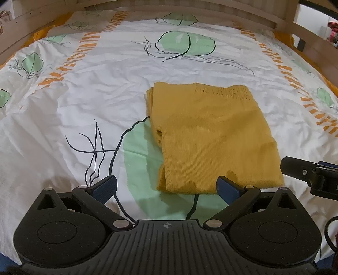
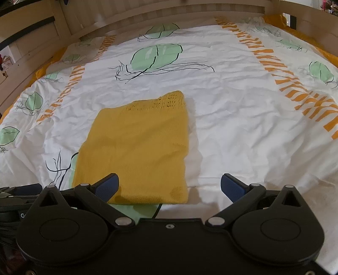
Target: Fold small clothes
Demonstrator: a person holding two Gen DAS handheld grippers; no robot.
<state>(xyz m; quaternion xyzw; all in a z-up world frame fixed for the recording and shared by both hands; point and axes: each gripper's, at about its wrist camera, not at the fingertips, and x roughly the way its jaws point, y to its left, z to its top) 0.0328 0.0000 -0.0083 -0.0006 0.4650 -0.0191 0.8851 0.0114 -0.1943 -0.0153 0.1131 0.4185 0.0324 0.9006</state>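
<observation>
A mustard-yellow knit garment (image 1: 213, 139) lies folded into a flat rectangle on the bed, with an open-work band along its far edge. In the right wrist view the same garment (image 2: 137, 148) sits left of centre. My left gripper (image 1: 166, 188) is open, hovering just short of the garment's near edge, nothing between its blue pads. My right gripper (image 2: 170, 187) is open too, its left fingertip (image 2: 107, 188) over the garment's near left corner, the right fingertip over bare sheet. The right gripper's body (image 1: 310, 173) shows at the left view's right edge.
The garment rests on a white duvet (image 1: 84, 101) printed with green leaves and orange stripes. A wooden bed frame (image 1: 190, 10) curves along the far side and both ends. A black cable (image 1: 329, 232) hangs at the right.
</observation>
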